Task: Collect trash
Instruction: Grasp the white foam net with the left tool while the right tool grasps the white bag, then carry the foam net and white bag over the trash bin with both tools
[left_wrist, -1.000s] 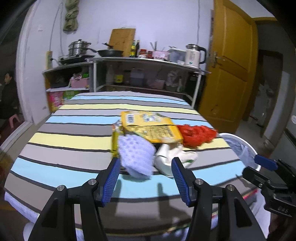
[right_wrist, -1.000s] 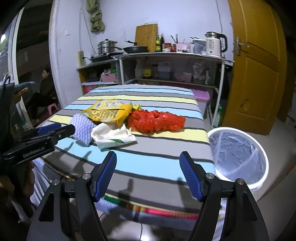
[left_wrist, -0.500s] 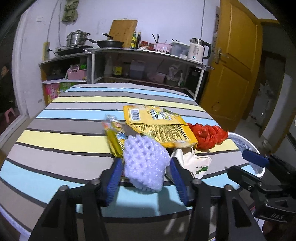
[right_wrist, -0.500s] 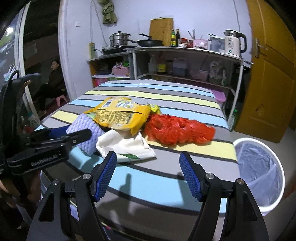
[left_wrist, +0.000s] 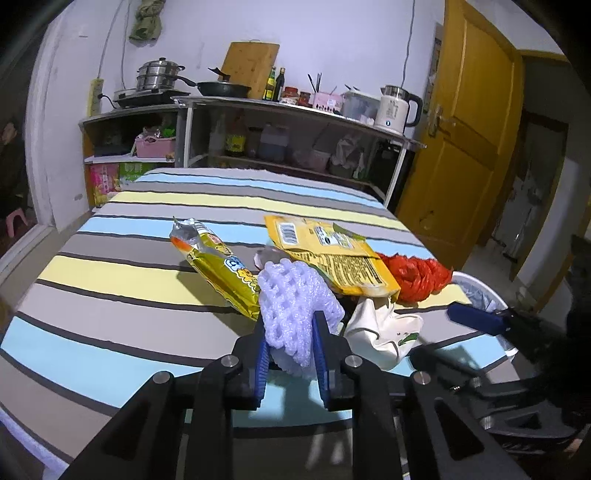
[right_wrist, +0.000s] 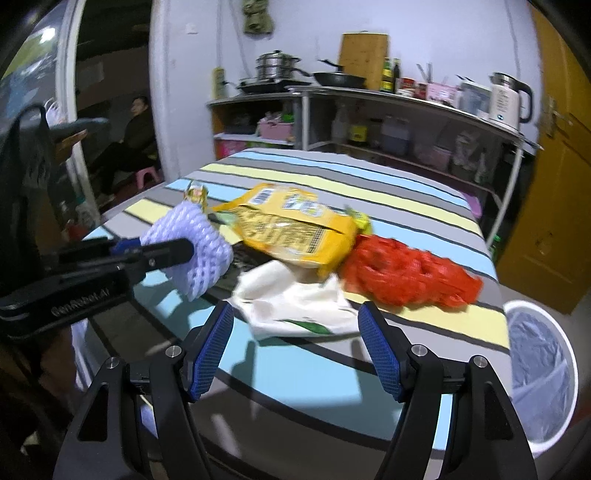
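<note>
A purple foam net (left_wrist: 295, 302) lies on the striped table (left_wrist: 110, 295) between the blue pads of my left gripper (left_wrist: 290, 325). Its jaws are closing and the pads press into the net. From the right wrist view, the net (right_wrist: 192, 251) shows with one left finger (right_wrist: 173, 253) across it. My right gripper (right_wrist: 295, 314) stands open just short of a crumpled white bag (right_wrist: 295, 306). Behind that lie a large yellow snack bag (right_wrist: 291, 225), a red mesh bag (right_wrist: 406, 277) and a small yellow wrapper (left_wrist: 221, 269). A white lined bin (right_wrist: 524, 304) stands off the table's right edge.
A metal shelf unit (left_wrist: 295, 110) with pots, a pan, bottles and a kettle (left_wrist: 397, 109) runs along the back wall. A yellow door (left_wrist: 461, 147) is at the right. A person (right_wrist: 129, 140) sits beyond the doorway at the left.
My left gripper moved forward around the purple foam net and its jaws narrowed onto it. The right gripper came closer to the white bag and stayed open.
</note>
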